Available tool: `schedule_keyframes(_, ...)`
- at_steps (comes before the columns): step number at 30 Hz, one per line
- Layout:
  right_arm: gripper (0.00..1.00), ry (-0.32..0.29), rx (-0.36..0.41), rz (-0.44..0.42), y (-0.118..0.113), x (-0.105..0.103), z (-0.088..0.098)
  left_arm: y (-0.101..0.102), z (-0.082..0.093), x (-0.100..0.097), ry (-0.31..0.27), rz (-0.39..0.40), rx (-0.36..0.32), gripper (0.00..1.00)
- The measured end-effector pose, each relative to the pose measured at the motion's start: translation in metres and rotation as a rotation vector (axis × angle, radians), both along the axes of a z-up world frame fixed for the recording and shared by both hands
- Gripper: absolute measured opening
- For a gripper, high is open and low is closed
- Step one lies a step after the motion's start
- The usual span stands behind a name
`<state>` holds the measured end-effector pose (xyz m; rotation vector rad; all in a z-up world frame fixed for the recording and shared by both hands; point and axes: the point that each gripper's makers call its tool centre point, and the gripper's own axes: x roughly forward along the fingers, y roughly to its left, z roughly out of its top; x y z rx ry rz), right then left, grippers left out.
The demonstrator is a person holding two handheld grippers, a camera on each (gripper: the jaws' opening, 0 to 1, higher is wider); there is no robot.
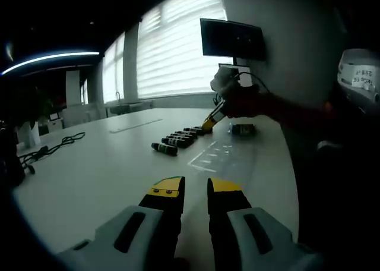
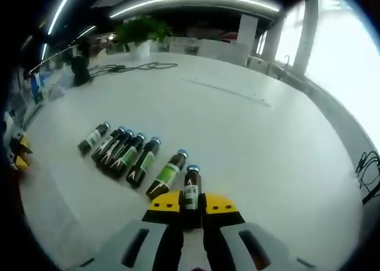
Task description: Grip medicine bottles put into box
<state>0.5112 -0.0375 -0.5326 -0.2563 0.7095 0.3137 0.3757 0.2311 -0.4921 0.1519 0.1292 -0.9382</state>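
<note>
Several dark medicine bottles with green labels (image 2: 127,155) lie side by side in a row on the white table (image 2: 249,140). They also show further off as the row of bottles (image 1: 178,139). My right gripper (image 2: 191,202) is shut on one more bottle (image 2: 191,191), the end one of the row, which points away from me. A hand holds that right gripper (image 1: 209,123) at the row's far end. A small dark box-like thing (image 1: 242,129) lies just beyond it. My left gripper (image 1: 196,188) hovers low over the near table, open with nothing between its jaws; its yellow tips (image 2: 18,153) show beside the row.
Faint pale outlines (image 1: 209,155) mark the table between the row and my left gripper. Black cables (image 2: 139,66) and a potted plant (image 2: 141,28) sit at the far side. A dark monitor (image 1: 231,39) hangs by the bright blinds. A person's sleeve (image 1: 285,110) crosses the right edge.
</note>
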Motion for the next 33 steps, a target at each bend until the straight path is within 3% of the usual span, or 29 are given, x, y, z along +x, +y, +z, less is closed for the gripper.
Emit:
schedule_keyframes(17, 0.06, -0.009, 0.019, -0.005, 0.000, 0.003, 0.001, 0.000, -0.001, 0.001, 0.000, 0.003, 0.002, 0.09)
schedule_keyframes(33, 0.05, -0.066, 0.021, -0.005, 0.001, 0.000, 0.015, 0.000, 0.000, 0.001, 0.000, 0.004, 0.001, 0.09)
